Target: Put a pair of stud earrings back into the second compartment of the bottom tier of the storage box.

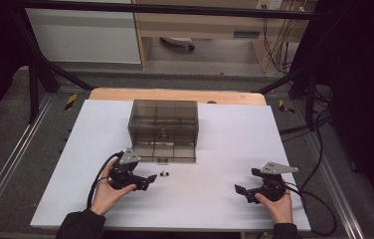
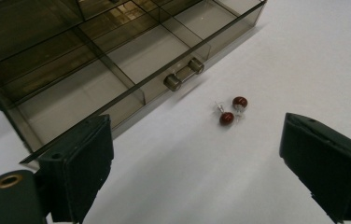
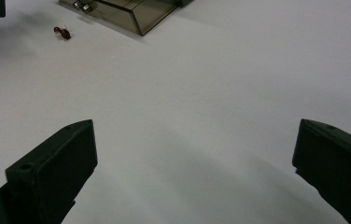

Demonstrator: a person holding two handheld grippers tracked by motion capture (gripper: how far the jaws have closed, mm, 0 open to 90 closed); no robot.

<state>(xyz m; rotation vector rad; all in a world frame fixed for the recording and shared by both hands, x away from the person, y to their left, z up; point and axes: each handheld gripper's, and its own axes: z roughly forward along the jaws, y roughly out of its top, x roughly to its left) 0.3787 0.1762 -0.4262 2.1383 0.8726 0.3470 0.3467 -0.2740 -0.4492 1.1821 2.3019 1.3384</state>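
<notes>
A smoky clear plastic drawer box (image 1: 163, 128) stands mid-table, its bottom drawer (image 2: 94, 79) pulled out, showing divided compartments and a small front handle (image 2: 183, 73). Two small dark red stud earrings (image 2: 232, 110) lie side by side on the white surface just in front of the drawer, small in the high view as earrings (image 1: 164, 174) and far off as earrings (image 3: 62, 32). My left gripper (image 1: 147, 181) is open, jaws wide apart, a little left of the earrings. My right gripper (image 1: 241, 191) stands open over bare white surface at the right.
The white board (image 1: 225, 149) lies on a wooden table whose edge (image 1: 175, 94) shows behind the box. Black frame bars and cables run around the table's sides. The board's right half is bare white surface.
</notes>
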